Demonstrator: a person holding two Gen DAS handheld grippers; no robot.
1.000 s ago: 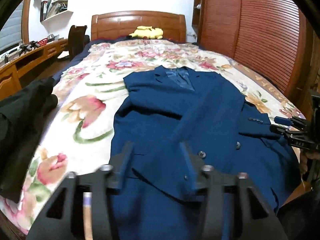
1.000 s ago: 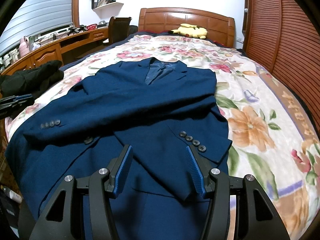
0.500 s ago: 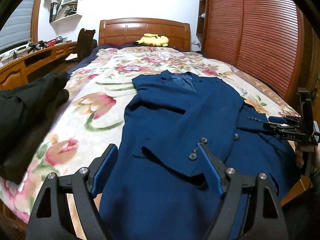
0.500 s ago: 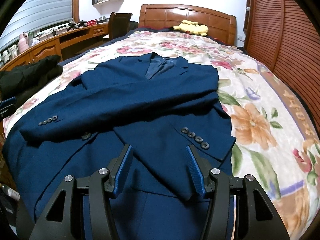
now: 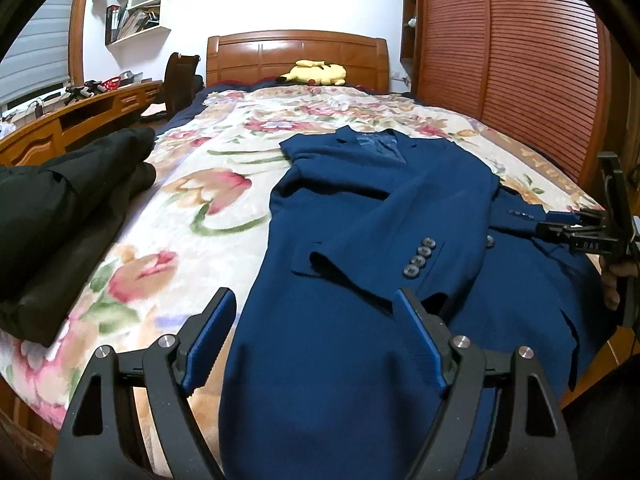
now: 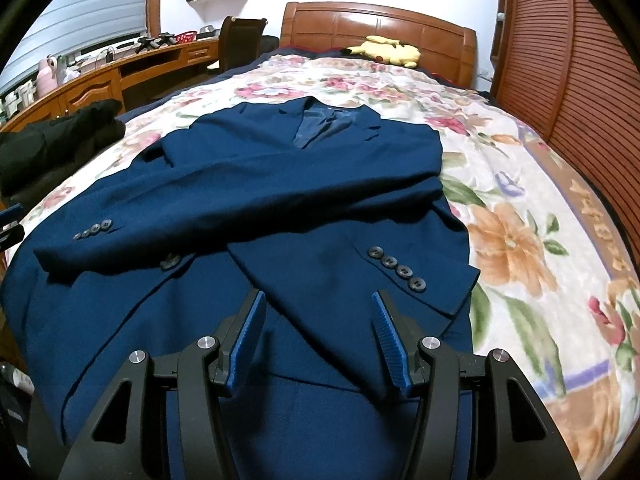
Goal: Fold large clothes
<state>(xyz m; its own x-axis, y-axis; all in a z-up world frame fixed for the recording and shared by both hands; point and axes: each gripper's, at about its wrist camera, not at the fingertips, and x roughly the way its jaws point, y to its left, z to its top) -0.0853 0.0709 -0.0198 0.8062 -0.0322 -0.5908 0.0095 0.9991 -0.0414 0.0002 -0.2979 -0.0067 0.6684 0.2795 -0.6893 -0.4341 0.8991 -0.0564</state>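
Observation:
A navy blue suit jacket point(image 5: 360, 240) lies face up on the floral bedspread point(image 5: 208, 216), collar toward the headboard, both sleeves folded across its front. It also shows in the right wrist view point(image 6: 304, 200). My left gripper point(image 5: 316, 320) is open and empty, above the jacket's lower left hem. My right gripper point(image 6: 320, 316) is open and empty, above the lower front just below the crossed sleeve cuffs point(image 6: 400, 272). The right gripper also shows at the right edge of the left wrist view point(image 5: 560, 224).
Dark clothes point(image 5: 60, 208) are piled on the bed's left edge. A yellow plush toy point(image 5: 316, 74) lies by the wooden headboard point(image 5: 296, 56). A wooden desk point(image 6: 100, 76) and chair point(image 6: 240, 40) stand on the left, slatted wardrobe doors point(image 5: 520, 80) on the right.
My left gripper has opened wider, let go of the sleeve and drawn back toward the foot of the bed. The sleeve now lies across the jacket. The right gripper has barely moved.

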